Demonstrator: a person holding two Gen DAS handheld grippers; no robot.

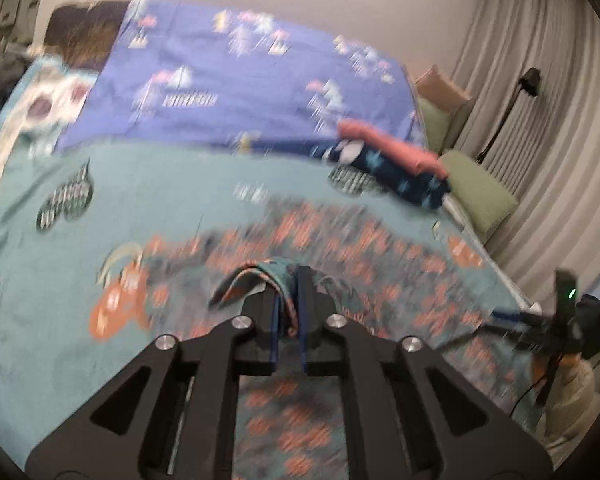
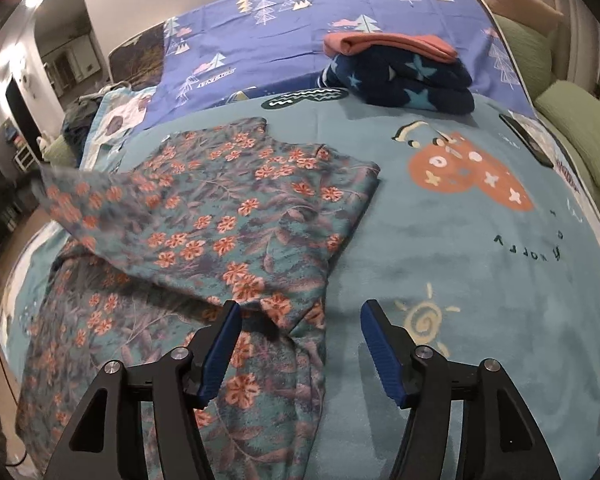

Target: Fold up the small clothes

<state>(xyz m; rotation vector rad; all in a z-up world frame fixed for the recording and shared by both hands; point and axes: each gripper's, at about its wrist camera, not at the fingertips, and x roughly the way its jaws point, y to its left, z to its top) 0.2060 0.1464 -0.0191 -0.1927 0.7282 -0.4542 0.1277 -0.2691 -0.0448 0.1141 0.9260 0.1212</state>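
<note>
A teal garment with orange flowers (image 2: 228, 208) lies spread on the teal bed blanket (image 2: 460, 260). Its left corner hangs lifted and blurred in the right wrist view. My left gripper (image 1: 288, 276) is shut on a folded edge of this floral garment (image 1: 340, 248), which bulges up between the pads. My right gripper (image 2: 300, 308) stands open just above the garment's near right edge. Its left finger is over the cloth and its right finger over bare blanket, and neither pad presses on anything.
A folded pink piece (image 2: 392, 46) sits on a folded navy star-print piece (image 2: 412, 80) at the far right of the bed. A purple sheet (image 2: 300, 28) covers the far half. A dark phone (image 2: 526, 140) lies near the right edge, with green cushions (image 2: 580, 136) beyond it.
</note>
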